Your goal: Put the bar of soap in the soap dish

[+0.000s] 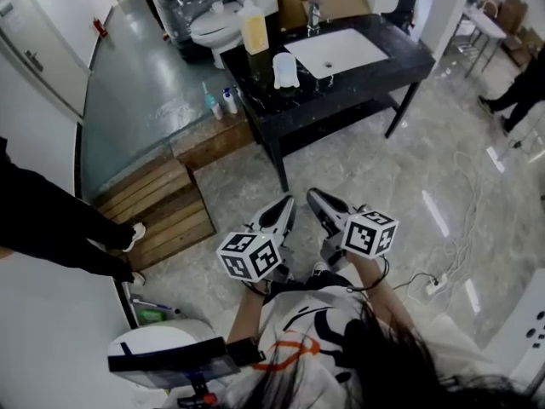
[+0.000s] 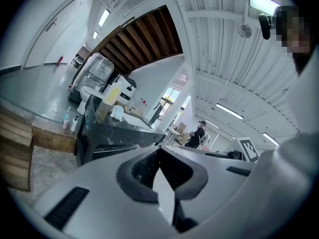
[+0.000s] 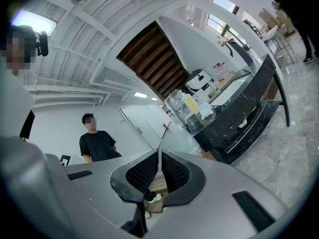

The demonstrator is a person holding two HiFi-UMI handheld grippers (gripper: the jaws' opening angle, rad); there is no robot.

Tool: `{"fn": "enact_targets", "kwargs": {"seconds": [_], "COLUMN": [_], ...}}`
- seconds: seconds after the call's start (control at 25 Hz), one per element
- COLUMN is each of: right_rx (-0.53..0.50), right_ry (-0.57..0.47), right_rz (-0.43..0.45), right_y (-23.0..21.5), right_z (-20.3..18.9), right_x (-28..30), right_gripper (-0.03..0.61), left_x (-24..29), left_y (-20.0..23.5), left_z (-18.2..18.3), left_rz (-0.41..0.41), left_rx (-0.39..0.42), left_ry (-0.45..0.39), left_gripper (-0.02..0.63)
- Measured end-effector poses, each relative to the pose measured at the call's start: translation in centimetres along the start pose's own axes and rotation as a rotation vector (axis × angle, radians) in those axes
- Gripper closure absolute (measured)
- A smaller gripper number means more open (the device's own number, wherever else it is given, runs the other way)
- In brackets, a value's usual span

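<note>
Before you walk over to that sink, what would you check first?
1. Left tool empty: ok, jaws together, nothing between them.
2. Right tool empty: ok, jaws together, nothing between them.
3. Tools opened for a grab: not ok, both are shut.
4. Black counter within reach: not ok, it stands well ahead across the floor.
5. Soap bar found: cannot tell; the white item beside the sink is too small to identify.
6. Soap dish found: cannot tell.
</note>
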State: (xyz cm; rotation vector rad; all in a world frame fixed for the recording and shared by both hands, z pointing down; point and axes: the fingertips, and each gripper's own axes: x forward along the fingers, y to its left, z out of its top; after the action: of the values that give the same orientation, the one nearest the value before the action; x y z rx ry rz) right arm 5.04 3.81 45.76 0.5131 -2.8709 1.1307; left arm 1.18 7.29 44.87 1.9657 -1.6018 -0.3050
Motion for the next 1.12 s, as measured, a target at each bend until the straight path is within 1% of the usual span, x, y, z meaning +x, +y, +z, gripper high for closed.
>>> {"fn": "enact_targets", "kwargs": {"seconds": [0.44, 0.88, 1.12], "right_rx": [-0.007, -0.02, -0.027], "right_ry": [-0.006, 0.012, 0.014], "right_rz": [-0.018, -0.022, -0.022], "right_y": [-0.5, -0.8, -1.5], "right_z": [0.1, 0.2, 1.2], "right_x": [-0.4, -0.2, 0.2], "right_gripper": [0.555, 0.557, 0.557], "left_x": [0.6, 1.1, 2.4], "left_y": [-0.2, 0.1, 0.1], "left_z": [-0.4, 0.1, 0.7], "left_rz": [-0.016, -0.013, -0.014], "left_rx": [0.003, -0.003, -0.002], "left_ry": [0.016, 0.003, -0.003], "left_gripper": [0.612, 0.612, 0.612]}}
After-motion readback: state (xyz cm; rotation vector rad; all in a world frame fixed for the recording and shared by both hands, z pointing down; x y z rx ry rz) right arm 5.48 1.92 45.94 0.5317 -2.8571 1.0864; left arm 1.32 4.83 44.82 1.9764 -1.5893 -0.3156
